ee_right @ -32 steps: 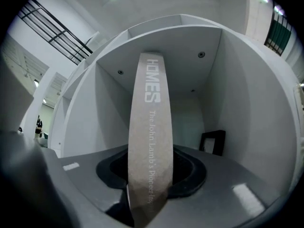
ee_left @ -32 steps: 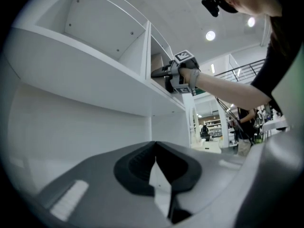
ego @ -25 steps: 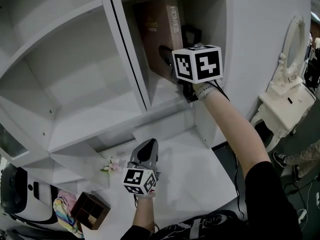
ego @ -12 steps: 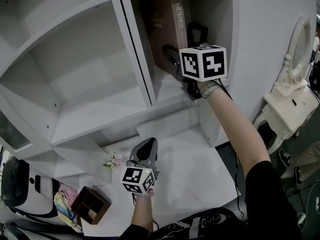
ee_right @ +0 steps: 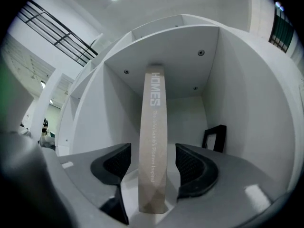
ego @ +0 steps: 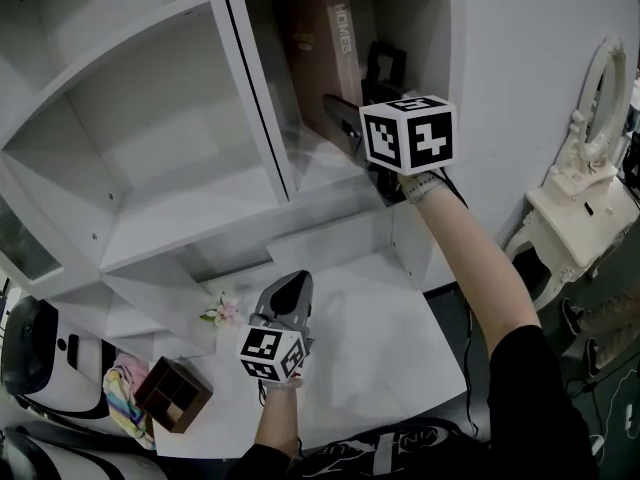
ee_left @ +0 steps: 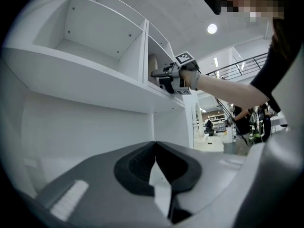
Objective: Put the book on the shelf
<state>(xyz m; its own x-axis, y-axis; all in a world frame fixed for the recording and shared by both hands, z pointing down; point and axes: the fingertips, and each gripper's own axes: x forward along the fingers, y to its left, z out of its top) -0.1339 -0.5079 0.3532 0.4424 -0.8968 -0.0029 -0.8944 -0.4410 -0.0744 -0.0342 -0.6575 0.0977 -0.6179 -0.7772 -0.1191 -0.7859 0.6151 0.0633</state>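
Upper right shelf compartment (ego: pixel 425 38): holds the book (ego: pixel 325 63), standing on end with its spine outward, and a black frame (ego: pixel 385 68) near it on the right.

Right tongs (ego: pixel 340 118): jaws apart either side of the spine, gaps showing.

Left tongs (ego: pixel 290 293): jaws together, empty, over the counter (ego: pixel 400 338).

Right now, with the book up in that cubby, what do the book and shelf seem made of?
Book: brown matte cover with pale printed spine lettering, probably paper- or cloth-covered board; I can't tell which. Shelf: smooth, even white panels with small round fittings showing, likely painted or laminated wood board, though moulded plastic isn't ruled out.
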